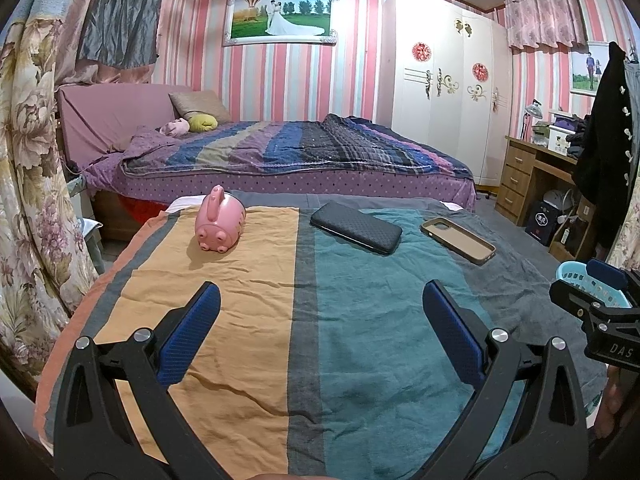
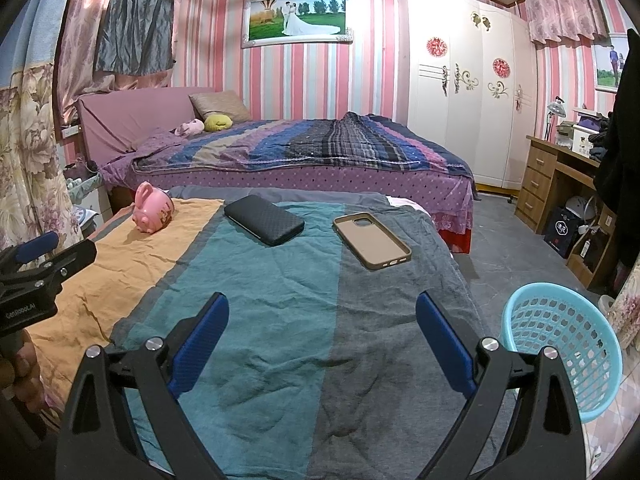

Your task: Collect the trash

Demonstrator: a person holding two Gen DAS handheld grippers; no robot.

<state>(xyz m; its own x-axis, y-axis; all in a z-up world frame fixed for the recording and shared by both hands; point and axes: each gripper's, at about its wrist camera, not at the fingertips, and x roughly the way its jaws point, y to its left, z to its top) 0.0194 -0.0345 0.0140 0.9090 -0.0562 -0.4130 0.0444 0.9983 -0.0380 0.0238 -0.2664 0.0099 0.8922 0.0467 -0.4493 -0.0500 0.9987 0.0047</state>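
Note:
On a striped cloth [image 1: 256,320] [image 2: 280,320] lie a pink pig toy [image 1: 219,224] [image 2: 152,210], a black phone case [image 1: 356,227] [image 2: 264,219] and a tan phone case [image 1: 458,240] [image 2: 372,241]. A light blue plastic basket [image 2: 560,344] [image 1: 592,286] stands on the floor to the right of the cloth. My left gripper [image 1: 320,300] is open and empty above the cloth's near part; it also shows in the right wrist view [image 2: 36,254]. My right gripper [image 2: 322,312] is open and empty beside the basket.
A bed [image 1: 280,156] with a striped blanket stands behind. A white wardrobe [image 1: 444,88] and a wooden desk [image 1: 532,176] are at the right. Flowered curtains [image 1: 28,160] hang at the left. A dark coat [image 1: 604,128] hangs at the right edge.

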